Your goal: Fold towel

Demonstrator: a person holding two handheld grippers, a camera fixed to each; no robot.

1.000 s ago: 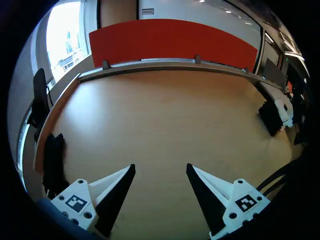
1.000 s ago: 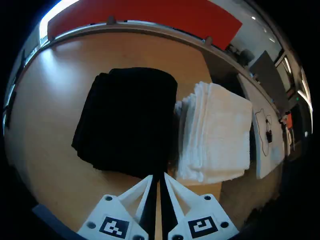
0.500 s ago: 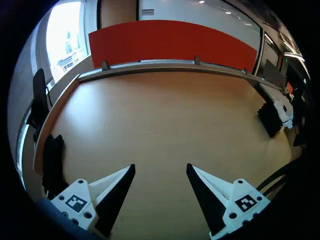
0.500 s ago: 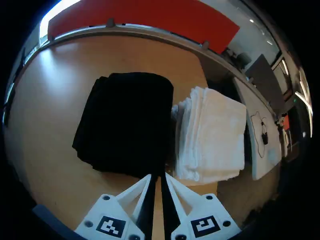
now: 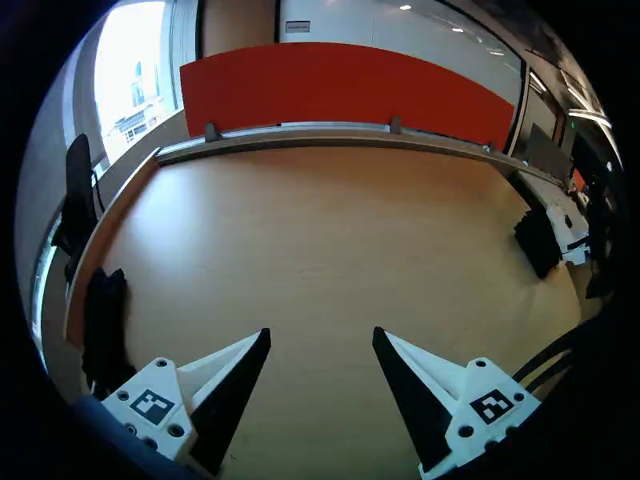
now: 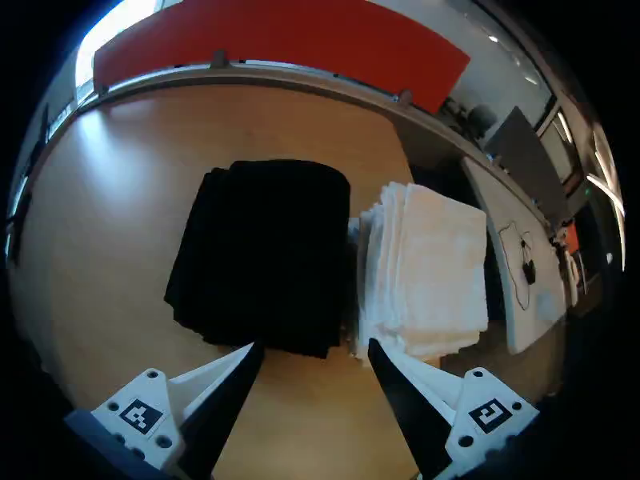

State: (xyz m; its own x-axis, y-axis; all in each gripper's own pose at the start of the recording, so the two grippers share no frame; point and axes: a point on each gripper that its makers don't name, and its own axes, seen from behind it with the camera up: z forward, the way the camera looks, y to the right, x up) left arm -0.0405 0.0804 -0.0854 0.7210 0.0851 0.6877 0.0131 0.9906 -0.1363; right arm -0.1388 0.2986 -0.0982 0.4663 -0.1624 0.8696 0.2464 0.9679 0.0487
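The wooden table [image 5: 320,224] is the broadest thing in the left gripper view, bare timber running to the red divider panel [image 5: 344,84] at 12 o'clock. That bare stretch is the likely folding ground. A towel dragged across it could slide toward the edge at 9 o'clock, where a dark cloth [image 5: 104,320] hangs.

In the right gripper view the black towel stack [image 6: 264,248] lies at the centre. The white towel stack [image 6: 428,272] is just beside it at 3 o'clock, their long sides touching or nearly so. Both are piled in neat layers, and that is where the main danger appears to lie. Fingers closing at the near edge could catch several layers rather than one and lift the whole pile askew. They could also snag the neighbouring stack's fringe and pull it along.

The right gripper [image 6: 316,346] has its claw spread wide at 6 o'clock, just short of the black stack's near edge and holding nothing. Its right finger points toward the seam between the two stacks, so a straight push forward might wedge between them.

The left gripper [image 5: 320,331] is likewise spread wide and empty over bare wood, well apart from any towel. It is therefore poorly placed to steady a slipping pile.
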